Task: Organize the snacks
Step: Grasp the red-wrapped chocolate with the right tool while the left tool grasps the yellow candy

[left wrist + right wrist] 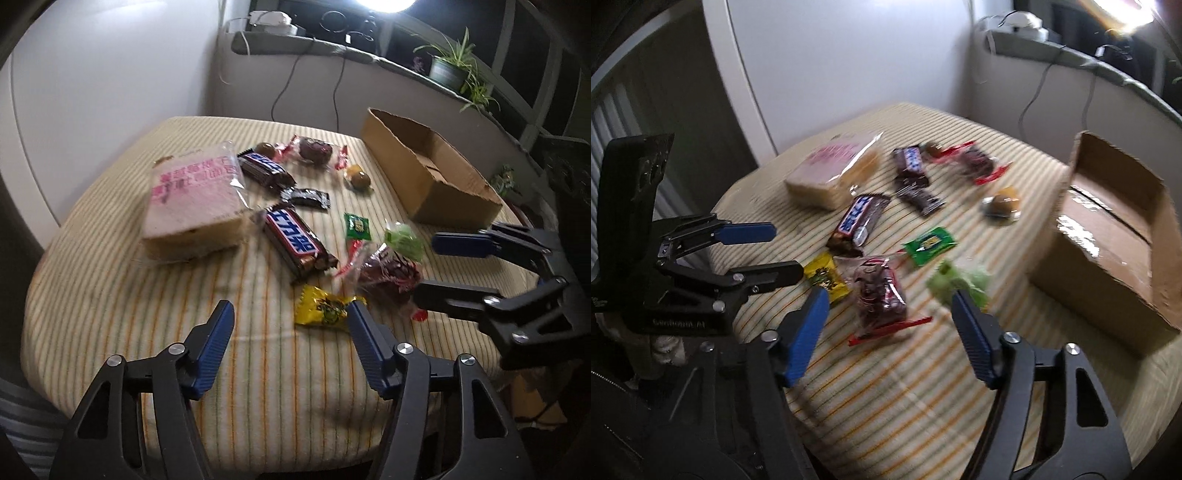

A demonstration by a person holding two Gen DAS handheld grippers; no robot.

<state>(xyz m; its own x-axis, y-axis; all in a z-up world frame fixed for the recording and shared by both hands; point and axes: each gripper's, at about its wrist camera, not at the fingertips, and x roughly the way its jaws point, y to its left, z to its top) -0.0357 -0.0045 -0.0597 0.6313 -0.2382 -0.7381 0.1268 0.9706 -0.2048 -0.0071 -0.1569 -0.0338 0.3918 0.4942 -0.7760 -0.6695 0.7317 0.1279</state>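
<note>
The left claw (290, 314) at the bottom of its own view stands partly open and empty, its right finger just beside a yellow candy packet (323, 308) on the striped bench (147, 295). The right claw (890, 304), likewise partly open, grips nothing; a dark red wrapped snack (881, 295) lies between its tips. The snacks are scattered mid-frame, and the empty cardboard box (1108, 236) sits on the right.

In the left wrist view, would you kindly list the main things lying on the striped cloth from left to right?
Pink-printed clear bag of sliced bread → large brown chocolate bar with blue lettering → small green square sachet → open brown cardboard box.
</note>
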